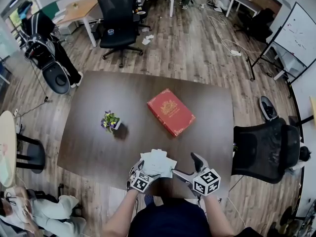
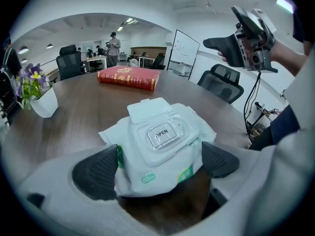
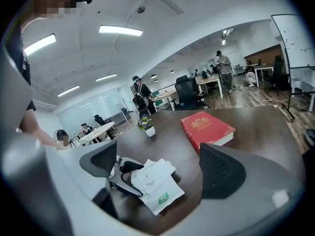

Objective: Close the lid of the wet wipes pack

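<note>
A white wet wipes pack [image 2: 160,146] lies at the near edge of the dark table [image 1: 98,132]. Its plastic flip lid [image 2: 150,108] stands folded back on the far side, and a sticker marked OPEN [image 2: 161,132] shows in the lid's frame. My left gripper [image 2: 157,163] is shut on the pack, one pad against each side. In the head view the pack [image 1: 158,162] sits just ahead of the left gripper [image 1: 150,172]. My right gripper [image 1: 186,165] hovers to the right of the pack, open, with nothing between its jaws. The right gripper view shows the pack [image 3: 152,181] below and ahead.
A red book [image 1: 170,111] lies at the table's middle right. A small white pot of purple flowers [image 1: 110,121] stands at the middle left. A black office chair [image 1: 266,149] is by the table's right edge. People stand and sit off to the left.
</note>
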The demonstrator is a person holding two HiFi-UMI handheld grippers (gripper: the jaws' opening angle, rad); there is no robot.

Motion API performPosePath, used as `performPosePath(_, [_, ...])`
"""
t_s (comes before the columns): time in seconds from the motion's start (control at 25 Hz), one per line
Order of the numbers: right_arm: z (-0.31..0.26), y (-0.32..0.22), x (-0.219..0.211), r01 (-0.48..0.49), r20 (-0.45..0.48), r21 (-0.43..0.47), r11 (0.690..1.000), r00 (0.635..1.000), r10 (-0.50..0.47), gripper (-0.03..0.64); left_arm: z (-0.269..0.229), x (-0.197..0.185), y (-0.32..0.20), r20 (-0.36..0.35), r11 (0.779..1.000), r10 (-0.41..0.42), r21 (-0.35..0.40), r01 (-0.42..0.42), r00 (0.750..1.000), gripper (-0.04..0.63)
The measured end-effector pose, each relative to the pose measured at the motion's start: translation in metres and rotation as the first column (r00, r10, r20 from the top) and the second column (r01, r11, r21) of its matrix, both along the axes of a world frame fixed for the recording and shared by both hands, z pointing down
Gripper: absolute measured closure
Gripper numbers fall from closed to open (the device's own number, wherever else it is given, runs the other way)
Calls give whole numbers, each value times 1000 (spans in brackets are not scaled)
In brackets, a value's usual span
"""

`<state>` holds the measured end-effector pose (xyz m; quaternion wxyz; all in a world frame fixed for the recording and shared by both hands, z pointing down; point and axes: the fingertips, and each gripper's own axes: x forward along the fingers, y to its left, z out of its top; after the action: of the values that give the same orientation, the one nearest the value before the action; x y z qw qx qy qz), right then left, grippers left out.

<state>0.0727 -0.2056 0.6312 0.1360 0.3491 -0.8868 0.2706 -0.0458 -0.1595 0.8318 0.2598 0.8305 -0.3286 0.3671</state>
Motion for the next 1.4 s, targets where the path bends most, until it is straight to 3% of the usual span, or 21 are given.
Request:
performPosePath(0.24, [22,-8,-27,124,-9,-24,992,992,-124,84,1,-3,1,9,1000,3,-31,-3,1000,71])
performPosePath(0.52, [54,-19,-51,184,-9,-72,980,983,-185,117,5,1,1,7,999,17,-40,-16,1000,71])
performPosePath(0.64, [75,-27,-57,193,0,-96,976,981,-194,190,5,2,2,14,998,20,-60,-19,1000,72])
performPosePath(0.8, [109,-38,-67,224,-7,-131,966,974,-227,198,7,2,0,28,997,19,-82,-16,999,72])
performPosePath(0.92, [132,-47,-73,231,-24,-158,960,971,-238,256,8,3,0,28,996,24,-91,-21,999,72])
performPosePath(1.0, [144,-52,-74,231,-39,-182,956,970,-242,342,8,3,-1,24,996,24,-87,-22,999,72])
performPosePath(1.4, [184,-58,-76,252,-101,-289,924,951,-291,392,9,1,-1,22,995,23,-93,-20,999,71])
